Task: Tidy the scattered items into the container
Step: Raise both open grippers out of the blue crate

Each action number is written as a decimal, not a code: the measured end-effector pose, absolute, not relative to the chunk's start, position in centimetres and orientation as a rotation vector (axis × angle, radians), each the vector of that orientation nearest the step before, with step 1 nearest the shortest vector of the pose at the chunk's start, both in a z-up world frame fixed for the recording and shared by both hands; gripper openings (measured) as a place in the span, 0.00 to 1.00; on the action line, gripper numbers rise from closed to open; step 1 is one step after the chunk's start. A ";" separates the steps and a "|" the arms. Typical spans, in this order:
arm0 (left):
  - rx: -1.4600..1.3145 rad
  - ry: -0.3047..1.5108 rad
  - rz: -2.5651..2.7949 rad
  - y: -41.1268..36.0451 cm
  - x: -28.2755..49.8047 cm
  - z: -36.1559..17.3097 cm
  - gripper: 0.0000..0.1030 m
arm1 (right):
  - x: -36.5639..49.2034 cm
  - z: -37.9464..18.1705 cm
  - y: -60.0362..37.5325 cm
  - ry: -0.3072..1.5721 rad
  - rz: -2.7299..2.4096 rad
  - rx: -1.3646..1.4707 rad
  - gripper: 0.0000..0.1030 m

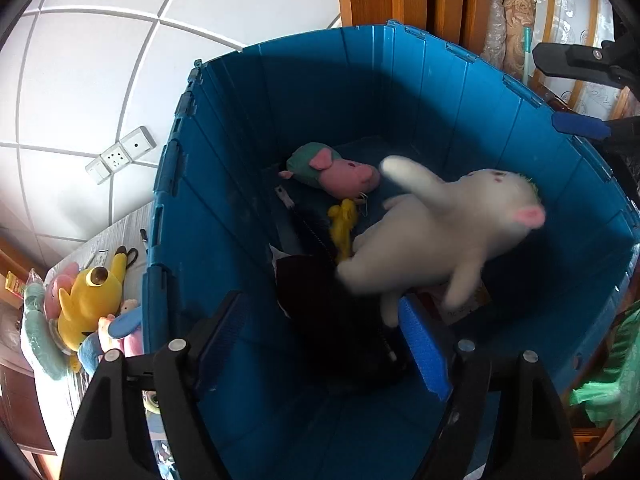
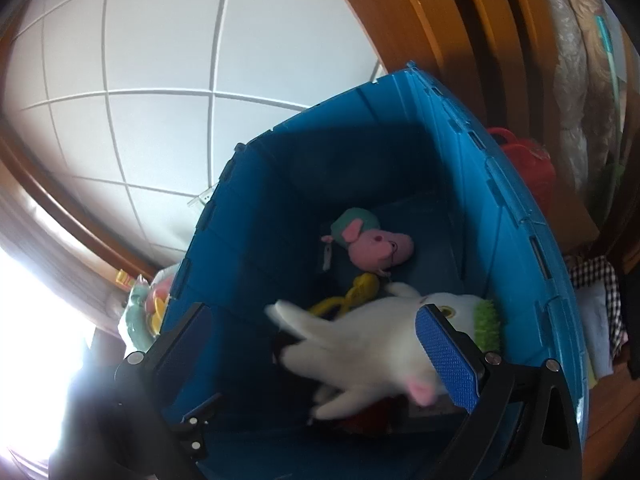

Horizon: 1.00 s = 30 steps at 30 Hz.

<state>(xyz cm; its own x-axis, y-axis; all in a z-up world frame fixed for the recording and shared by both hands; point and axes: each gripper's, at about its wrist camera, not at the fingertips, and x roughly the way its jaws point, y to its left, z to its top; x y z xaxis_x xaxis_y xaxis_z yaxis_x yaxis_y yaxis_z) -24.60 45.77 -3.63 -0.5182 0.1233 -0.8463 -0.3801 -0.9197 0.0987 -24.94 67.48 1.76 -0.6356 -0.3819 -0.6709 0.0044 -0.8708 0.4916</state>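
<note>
A deep blue plastic bin [image 1: 224, 184] [image 2: 500, 216] fills both views. Inside lie a pink pig plush [image 1: 344, 174] [image 2: 380, 246], a small yellow toy [image 1: 344, 224] [image 2: 352, 296] and a dark item [image 1: 316, 288]. A white plush animal with pink ears [image 1: 440, 232] [image 2: 372, 348] is blurred inside the bin, free of both grippers. My left gripper [image 1: 324, 344] is open above the bin's near side. My right gripper [image 2: 316, 348] is open over the bin, the white plush below it; its blue pad [image 1: 580, 126] also shows in the left wrist view.
Outside the bin on the left, a yellow plush [image 1: 90, 300] lies among several pink and blue soft toys [image 1: 120, 332] on a surface. A white tiled wall with a socket [image 1: 120, 154] is behind. Wooden furniture [image 2: 440, 20] and a red object [image 2: 528, 164] stand to the right.
</note>
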 end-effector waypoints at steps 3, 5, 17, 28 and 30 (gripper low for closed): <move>-1.339 0.389 2.479 41.1 -19.7 -1.8 0.76 | -24.9 1.8 67.0 -0.644 -2.574 1.226 1.00; -1.337 0.387 2.480 43.0 -20.7 -1.4 0.76 | -24.9 1.7 66.8 -0.629 -2.578 1.236 1.00; -1.324 0.377 2.480 44.6 -22.2 -0.9 0.76 | -24.6 1.5 66.2 -0.580 -2.590 1.276 1.00; -1.308 0.373 2.483 43.5 -22.5 -0.9 0.76 | -24.0 1.3 66.0 -0.552 -2.589 1.298 1.00; -1.305 0.373 2.481 43.5 -22.2 -1.1 0.76 | -23.9 1.3 66.0 -0.554 -2.588 1.298 1.00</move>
